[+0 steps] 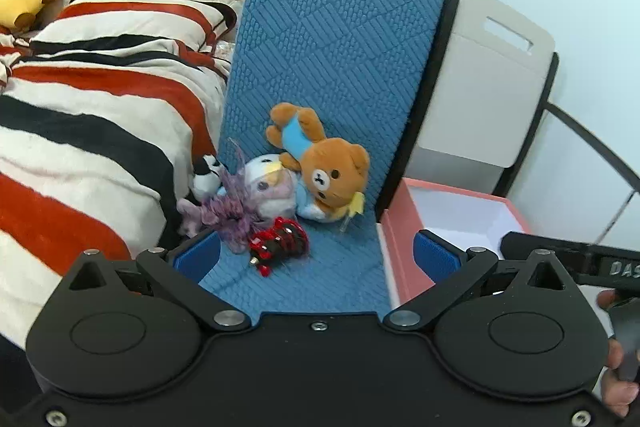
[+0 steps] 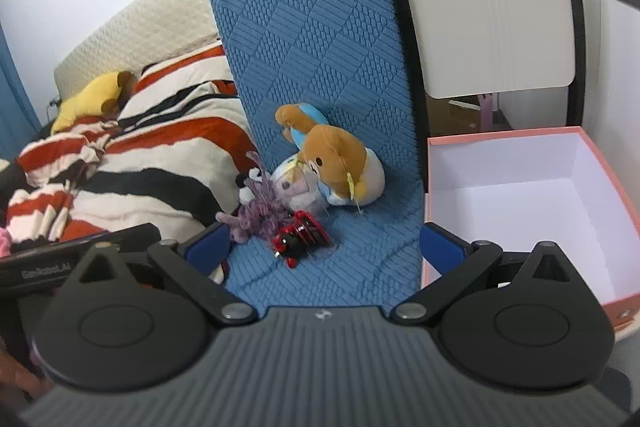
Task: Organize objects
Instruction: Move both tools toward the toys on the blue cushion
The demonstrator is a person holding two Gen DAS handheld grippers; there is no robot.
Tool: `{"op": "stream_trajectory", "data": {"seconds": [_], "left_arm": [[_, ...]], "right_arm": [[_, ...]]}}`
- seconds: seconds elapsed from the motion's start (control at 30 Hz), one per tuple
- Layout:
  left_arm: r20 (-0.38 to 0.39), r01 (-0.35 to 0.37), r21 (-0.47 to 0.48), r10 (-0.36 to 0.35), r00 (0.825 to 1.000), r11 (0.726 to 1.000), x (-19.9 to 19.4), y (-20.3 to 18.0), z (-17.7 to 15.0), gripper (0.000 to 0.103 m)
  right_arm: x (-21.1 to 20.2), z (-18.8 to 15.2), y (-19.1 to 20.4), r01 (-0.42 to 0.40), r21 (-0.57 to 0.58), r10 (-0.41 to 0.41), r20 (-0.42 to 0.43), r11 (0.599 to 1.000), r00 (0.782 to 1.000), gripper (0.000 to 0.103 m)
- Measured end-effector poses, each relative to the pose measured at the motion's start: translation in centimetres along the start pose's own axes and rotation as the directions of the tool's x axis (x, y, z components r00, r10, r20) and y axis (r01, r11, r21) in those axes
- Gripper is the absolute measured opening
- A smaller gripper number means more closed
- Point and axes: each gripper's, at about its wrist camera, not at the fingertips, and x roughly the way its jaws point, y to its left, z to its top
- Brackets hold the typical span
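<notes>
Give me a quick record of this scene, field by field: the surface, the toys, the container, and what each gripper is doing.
surface: blue textured mat, laid beside a striped blanket
toys on mat: brown bear plush, white and blue plush under it, purple yarn toy, red and black toy
other plush: yellow plush on the bed
container: pink box, open, white inside, nothing in it
left gripper: jaws open, holding nothing
right gripper: jaws open, holding nothing
</notes>
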Motion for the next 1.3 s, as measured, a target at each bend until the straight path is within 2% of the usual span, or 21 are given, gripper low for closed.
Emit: {"op": "stream_trajectory", "data": {"seconds": [0.23,0.53,0.7,0.9,1.07,1.23,1.3], "left_arm": [[0.033,0.009,0.008,-0.009,0.999,1.0,-1.9,-1.2,-1.1,0.103],[0.054,0.006,-0.023,-0.005,0.999,1.0,-1.4,-0.2,-1.2,0.103],[0.071,0.013,-0.036,-0.011,0.997,0.999,-0.3,0.7,-0.7,0.101],[0.062,0.025,-0.047,-0.022,0.998,0.999,1.9,1.1,-0.8,0.101],[0.039,0.03,-0.089,-0.026,0.999,0.996,3.8,1.9,-1.1,0.101],[0.037,0.003,-0.092,0.0,0.999,0.996,4.9,2.4,-1.2,0.101],[0.019,-0.012,-0.126,0.014,1.0,0.992,5.5,3.0,-0.9,0.101]], "right_arm": [[-0.5,-1.2,1.1,-0.018,-0.024,0.018,0.009,1.0,1.0,0.103],[0.3,-1.5,1.7,-0.027,-0.022,0.028,0.024,0.999,0.999,0.1],[1.1,-1.4,1.5,-0.038,-0.008,0.038,0.037,0.999,0.999,0.099],[2.5,-1.2,1.2,-0.033,-0.038,0.035,0.042,0.999,0.999,0.097],[3.8,-1.3,0.8,-0.065,-0.051,0.067,0.036,0.997,0.997,0.097],[4.4,-1.5,0.8,-0.056,-0.053,0.059,0.05,0.997,0.997,0.097],[4.9,-1.6,0.5,-0.056,-0.04,0.057,0.036,0.998,0.998,0.097]]}}
